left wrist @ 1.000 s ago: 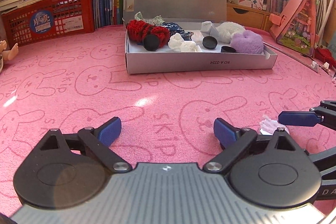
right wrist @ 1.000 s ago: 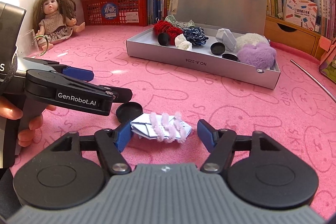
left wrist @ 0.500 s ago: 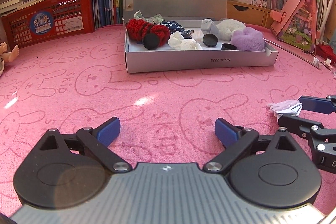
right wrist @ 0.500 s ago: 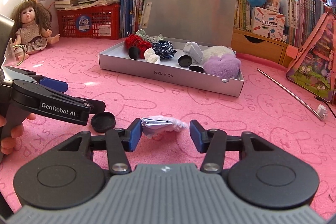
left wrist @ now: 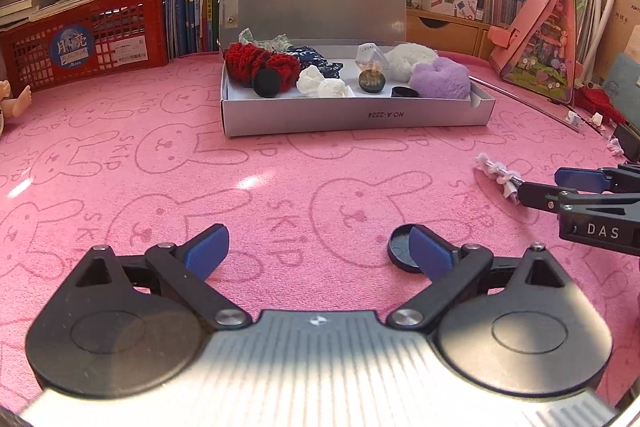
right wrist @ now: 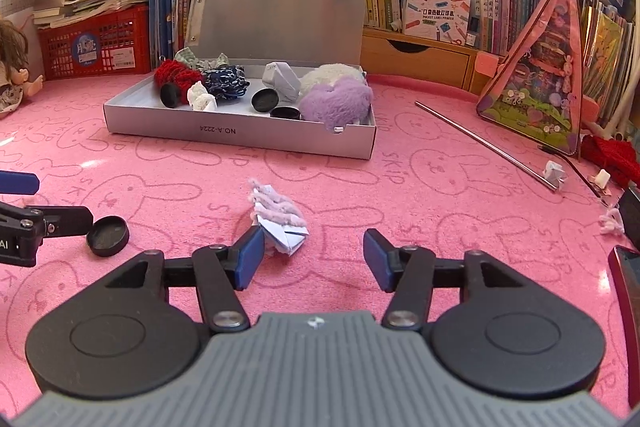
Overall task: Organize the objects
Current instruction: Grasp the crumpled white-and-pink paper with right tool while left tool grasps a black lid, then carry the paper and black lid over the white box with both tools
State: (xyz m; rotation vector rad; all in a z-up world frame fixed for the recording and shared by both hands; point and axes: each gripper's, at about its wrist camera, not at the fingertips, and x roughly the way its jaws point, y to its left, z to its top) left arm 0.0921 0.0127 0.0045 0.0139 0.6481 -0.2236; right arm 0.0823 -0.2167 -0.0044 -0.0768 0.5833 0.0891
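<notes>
Item: folded paper bundle wrapped with a fuzzy lilac pipe cleaner, lying on the pink mat just ahead of the right gripper, beside and apparently touching its left fingertip; jaws spread wide, holding nothing. In the left wrist view the same bundle lies toward the mat's right edge, at the tip of the right gripper's fingers. Appearance: pale white-blue paper in angular folds, pale purple fluffy strands across the top, one strand trailing away toward the box. Item: black round cap, lying flat, open side up, on the mat, touching or just behind the right fingertip of the left gripper; jaws wide apart, empty. Item: grey cardboard box, lid upright, toward the mat's far edge, well apart from both grippers; holds a red knitted piece, a dark blue patterned scrunchie, crumpled white paper, a grey folded paper shape, black caps, a white fluffy piece and a purple fluffy piece. Markings: box front printed "NO.A-2224", reading upside down; mat patterned with rabbits and "SKIP"; the right gripper reads "DAS" in the left view; a white carton on the shelf reads "POCKET LABEL PRINTER"; red basket carries a round blue sticker, its text unclear.
</notes>
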